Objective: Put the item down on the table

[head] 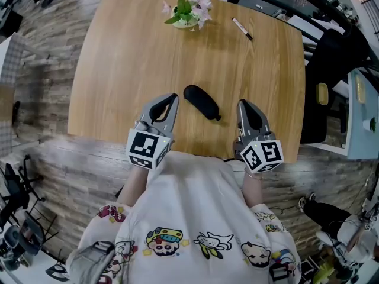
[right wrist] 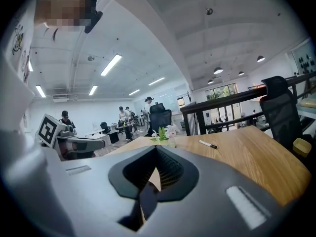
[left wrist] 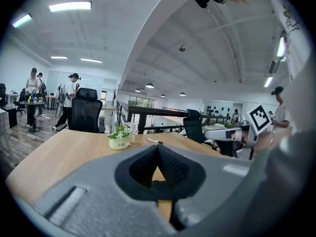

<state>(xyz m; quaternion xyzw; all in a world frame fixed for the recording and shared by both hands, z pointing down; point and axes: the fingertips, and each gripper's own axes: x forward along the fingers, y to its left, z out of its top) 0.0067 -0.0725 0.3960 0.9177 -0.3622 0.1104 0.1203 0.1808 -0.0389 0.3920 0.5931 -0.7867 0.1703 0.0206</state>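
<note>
Black oblong item, matte, lying flat & diagonal on wood table, nr front edge, approx centre

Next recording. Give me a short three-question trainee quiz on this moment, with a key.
1. True or false: the black item lies on the table between the two grippers, held by neither.
2. What stands at the table's far edge, near the marker pen? A) a small potted plant B) a mug C) a laptop
3. Fill in: the jaws of the left gripper and the right gripper are both ____.

Key: 1 true. 2 A. 3 shut, with nothing between them.
</note>
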